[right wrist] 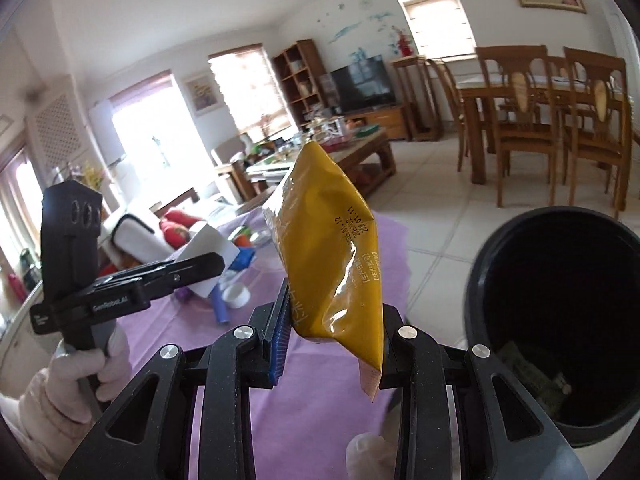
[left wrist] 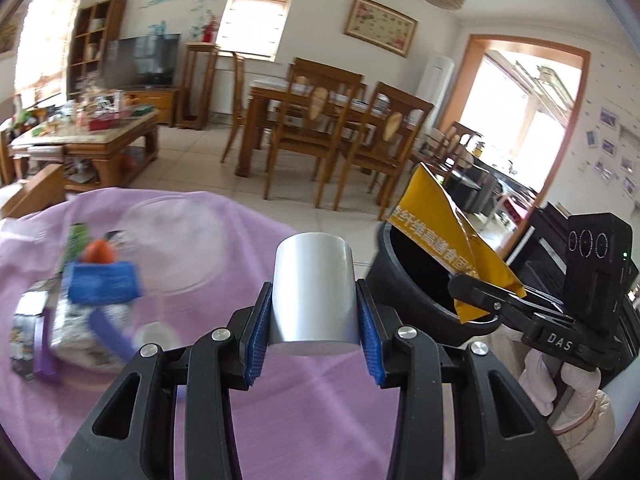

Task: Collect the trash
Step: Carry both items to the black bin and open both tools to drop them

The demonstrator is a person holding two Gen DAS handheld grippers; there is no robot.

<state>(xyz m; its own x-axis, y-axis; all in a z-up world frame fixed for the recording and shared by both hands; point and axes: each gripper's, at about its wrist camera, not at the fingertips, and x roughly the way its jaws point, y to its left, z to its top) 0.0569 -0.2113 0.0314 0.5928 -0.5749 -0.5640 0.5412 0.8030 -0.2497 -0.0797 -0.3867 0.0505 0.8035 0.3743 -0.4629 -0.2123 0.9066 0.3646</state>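
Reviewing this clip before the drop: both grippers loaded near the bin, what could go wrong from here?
1. The right gripper pinches only the low end of the yellow packet; in the left view the packet leans over the bin rim and might fall outside.
2. The left gripper holds a smooth silver cup, which could slip.
3. Both grippers sit close together at the bin and may collide.

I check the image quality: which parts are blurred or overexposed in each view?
Left wrist view: the trash pile on the purple cloth is blurred, the silver cup sharp, the doorway overexposed. Right wrist view: the windows are blown out, glare streaks the yellow packet, and the bin interior is very dark.
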